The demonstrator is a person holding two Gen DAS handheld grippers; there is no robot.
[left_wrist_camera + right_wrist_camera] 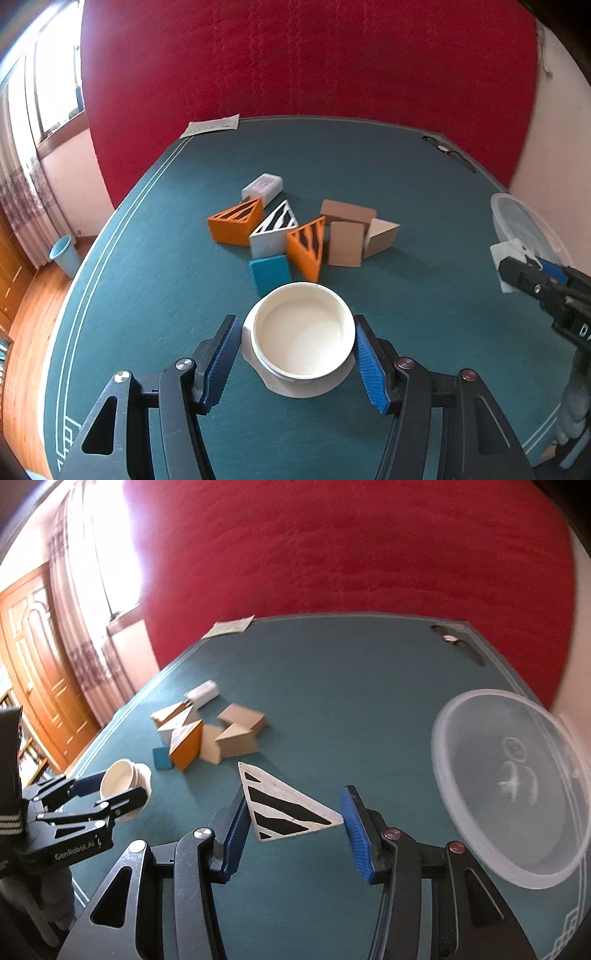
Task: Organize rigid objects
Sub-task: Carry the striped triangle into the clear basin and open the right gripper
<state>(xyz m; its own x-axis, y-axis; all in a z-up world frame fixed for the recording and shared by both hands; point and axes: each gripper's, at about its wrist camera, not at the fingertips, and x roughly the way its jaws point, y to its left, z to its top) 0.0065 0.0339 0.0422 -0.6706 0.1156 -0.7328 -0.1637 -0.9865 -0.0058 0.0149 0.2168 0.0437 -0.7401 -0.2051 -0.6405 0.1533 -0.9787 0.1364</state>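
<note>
A teal felt table stands before a red wall, with a heap of blocks near its middle. The right gripper holds a white triangle block with black stripes, gripped across its long axis, its point touching the right pad. The clear plastic tub lies just to its right, nearer this hand than the other, so I judge the block goes there. The left gripper clasps a white round bowl at its sides, in front of the heap. Its body reads "GenRobot.AI".
</note>
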